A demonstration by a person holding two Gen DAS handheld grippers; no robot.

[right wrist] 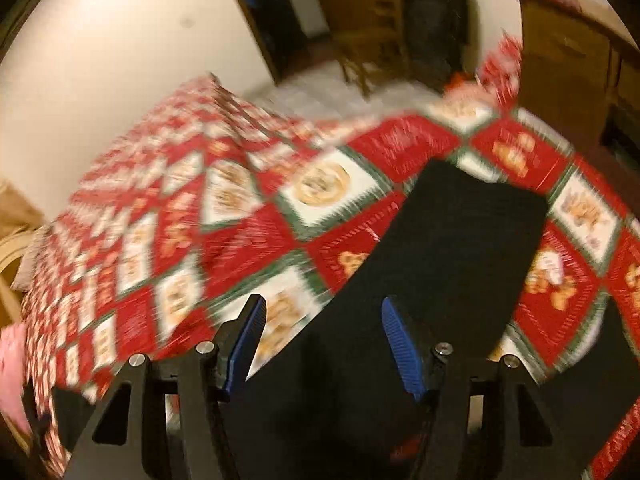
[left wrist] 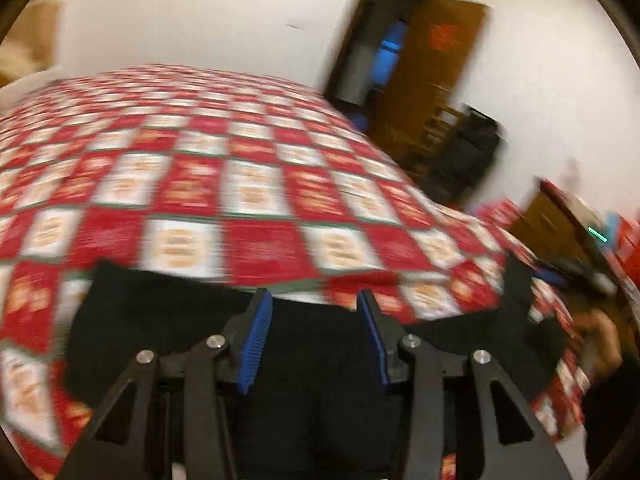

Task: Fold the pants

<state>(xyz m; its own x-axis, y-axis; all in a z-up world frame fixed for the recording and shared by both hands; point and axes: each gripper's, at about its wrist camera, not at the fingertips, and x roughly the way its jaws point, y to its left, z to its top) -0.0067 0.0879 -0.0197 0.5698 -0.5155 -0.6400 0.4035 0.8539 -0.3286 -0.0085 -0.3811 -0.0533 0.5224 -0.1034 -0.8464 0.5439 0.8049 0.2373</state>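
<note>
Black pants (left wrist: 152,320) lie flat on a red-and-white checked bedspread (left wrist: 240,184), near its front edge. In the left wrist view my left gripper (left wrist: 313,298) hovers over the pants' far edge, open, with a clear gap between its blue pads (left wrist: 256,336). In the right wrist view the pants (right wrist: 460,248) form a long dark panel running away to the upper right across the bedspread (right wrist: 240,220). My right gripper (right wrist: 322,302) is above the near end of that panel, open, its pads (right wrist: 400,344) gripping nothing. Both views are motion-blurred.
A wooden door (left wrist: 424,72) stands ajar beyond the bed, with a dark bag or seat (left wrist: 468,152) beside it. A wooden chair (right wrist: 372,40) and wooden cabinet (right wrist: 560,64) stand past the bed's far corner. A person's hand (left wrist: 596,340) shows at the right. Something pink (right wrist: 12,368) lies at the left.
</note>
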